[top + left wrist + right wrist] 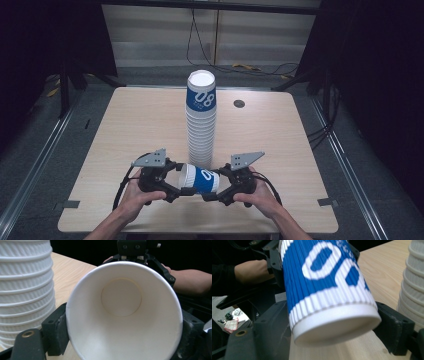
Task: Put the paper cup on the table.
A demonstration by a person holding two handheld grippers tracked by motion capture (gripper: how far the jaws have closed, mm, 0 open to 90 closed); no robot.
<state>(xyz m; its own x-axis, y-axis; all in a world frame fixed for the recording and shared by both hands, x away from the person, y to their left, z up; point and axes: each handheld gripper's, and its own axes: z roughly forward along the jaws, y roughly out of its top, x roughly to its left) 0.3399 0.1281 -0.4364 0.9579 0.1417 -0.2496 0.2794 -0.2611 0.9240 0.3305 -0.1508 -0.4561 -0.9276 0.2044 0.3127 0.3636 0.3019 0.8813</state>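
Blue-and-white paper cup (199, 179) is lying sideways just above the near part of the table (280, 145), right in front of the tall cup stack (201, 120), between both grippers. Left gripper (172, 186) is clamping the cup's rim end, pads pressing both sides of the open mouth (122, 312). Right gripper (216, 192) is sitting at the base end (337, 325), jaws standing wide on either side of the base, a gap showing on the right pad, so not gripping. Both hands are resting near the table's near edge.
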